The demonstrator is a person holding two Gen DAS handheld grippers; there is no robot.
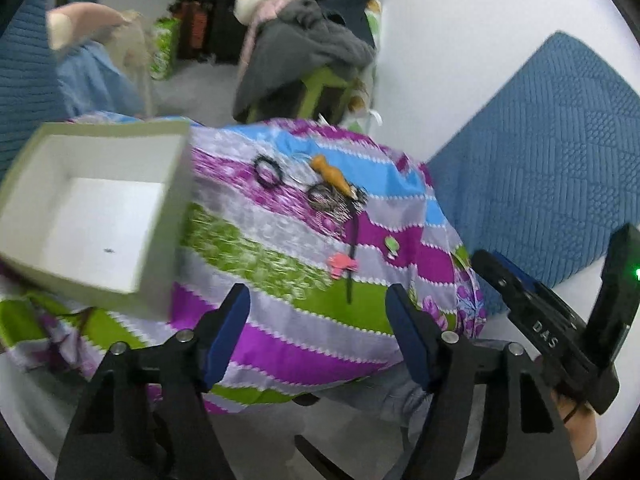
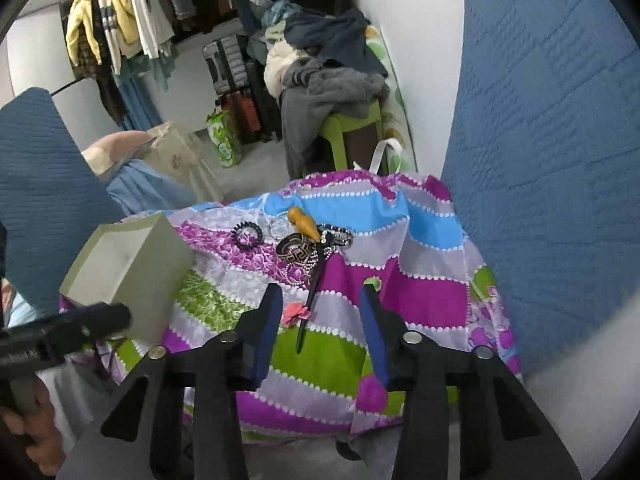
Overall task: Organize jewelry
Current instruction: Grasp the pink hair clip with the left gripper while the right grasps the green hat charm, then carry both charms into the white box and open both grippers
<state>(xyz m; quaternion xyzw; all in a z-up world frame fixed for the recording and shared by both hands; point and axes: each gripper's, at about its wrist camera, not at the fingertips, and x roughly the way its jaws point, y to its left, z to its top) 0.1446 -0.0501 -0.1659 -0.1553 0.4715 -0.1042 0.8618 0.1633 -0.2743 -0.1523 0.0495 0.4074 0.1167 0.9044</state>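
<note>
Jewelry lies in a loose cluster on the striped cloth (image 2: 420, 300), ahead of both my tongs: a black spiral ring (image 2: 246, 234), a patterned bangle (image 2: 298, 251), an orange wooden piece (image 2: 305, 224), beads, a pink flower clip (image 2: 296, 314), and a long black stick (image 2: 310, 304). That stick matters most. Its long axis runs near to far, almost straight out from my right gripper (image 2: 320, 320), with its near end just beyond the fingertips. My right hand is plainly the nearer; from my left gripper (image 1: 318, 322) the stick (image 1: 352, 256) sits farther off, to the right. Both tongs tilt down toward the cloth with jaws apart and nothing clamped. The open box (image 1: 96, 200) waits at the left, closer to my left gripper.
</note>
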